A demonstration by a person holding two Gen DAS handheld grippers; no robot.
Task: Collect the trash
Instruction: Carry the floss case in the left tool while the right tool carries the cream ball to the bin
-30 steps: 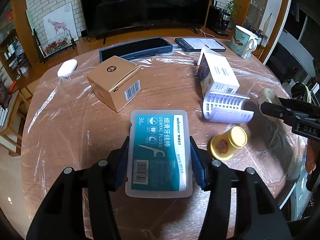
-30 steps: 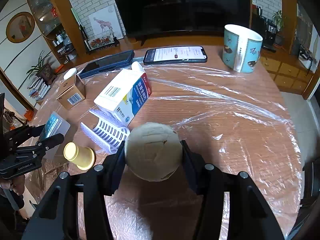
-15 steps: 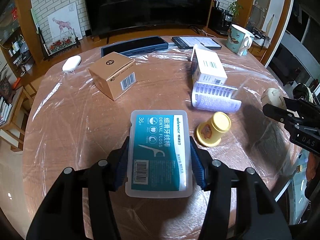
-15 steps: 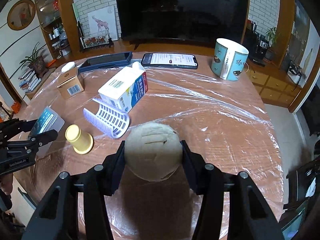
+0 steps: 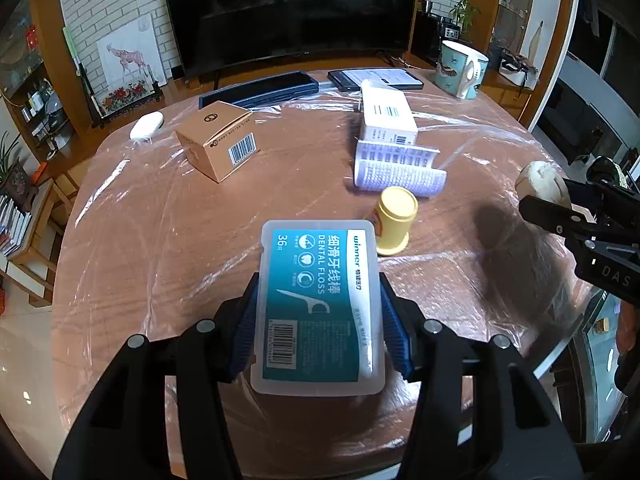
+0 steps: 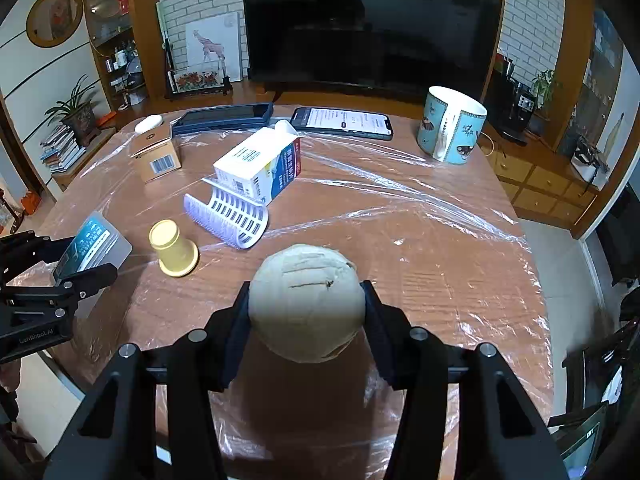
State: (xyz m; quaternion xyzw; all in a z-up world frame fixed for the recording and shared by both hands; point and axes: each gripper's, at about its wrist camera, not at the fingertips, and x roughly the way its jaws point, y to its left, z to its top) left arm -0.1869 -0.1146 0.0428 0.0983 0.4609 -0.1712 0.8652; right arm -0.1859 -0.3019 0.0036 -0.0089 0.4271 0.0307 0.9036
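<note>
— We note the left wrist view looks forward and down along the left gripper (image 5: 318,320) from the near left edge of the table (image 5: 160,240), facing the television (image 5: 292,12). Close range; the fingers fill the lower frame.

— We confirm the right wrist view looks the same way along the right gripper (image 6: 306,312), from the near edge further right, set somewhat higher.

— Shared ground?

— We find both views cover the tabletop: the yellow cup (image 5: 394,220) (image 6: 174,248), the brown box (image 5: 218,140) (image 6: 157,154), the white carton (image 5: 387,116) (image 6: 260,166), the mug (image 5: 460,68) (image 6: 450,130). Each view also catches the other gripper at its frame edge, with the television wall behind.
</note>
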